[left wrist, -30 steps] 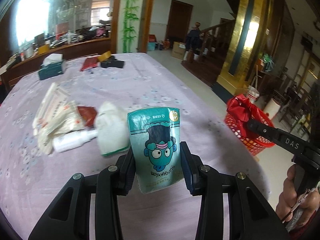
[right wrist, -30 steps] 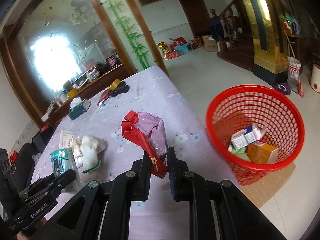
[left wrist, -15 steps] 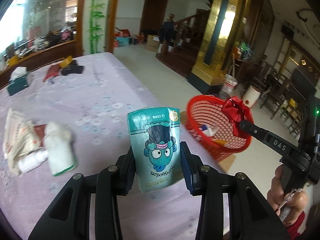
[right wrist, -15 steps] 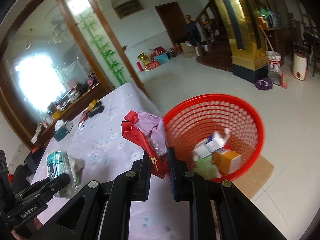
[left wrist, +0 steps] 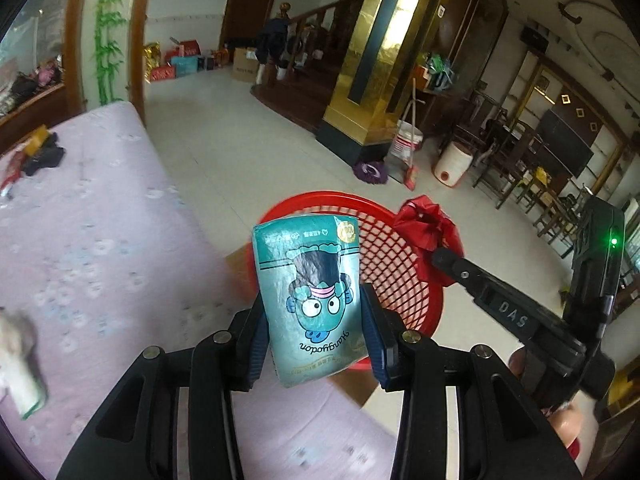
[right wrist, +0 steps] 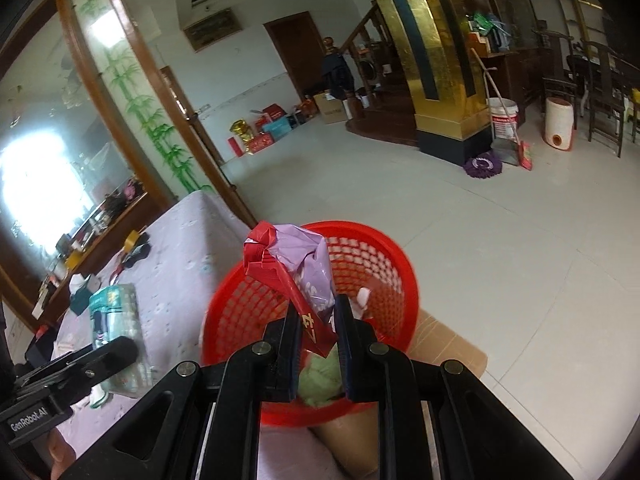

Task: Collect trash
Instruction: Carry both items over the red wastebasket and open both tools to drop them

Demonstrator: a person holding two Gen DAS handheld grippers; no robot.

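Observation:
My left gripper is shut on a teal snack pouch with a cartoon face, held upright over the edge of the lilac table. Behind the pouch stands the red mesh basket on the floor. My right gripper is shut on a crumpled red and purple wrapper, which hangs over the red basket. The same wrapper shows in the left wrist view above the basket's rim. In the right wrist view the teal pouch and the left gripper sit at the lower left.
Green and white trash lies in the basket, which stands on brown cardboard. A white bundle and dark items remain on the table. A gold pillar, a mop and buckets stand across the tiled floor.
Both grippers have swung right, away from the table's middle and toward the basket. The basket now sits right under the red wrapper, and the pouch has reached the table's edge.

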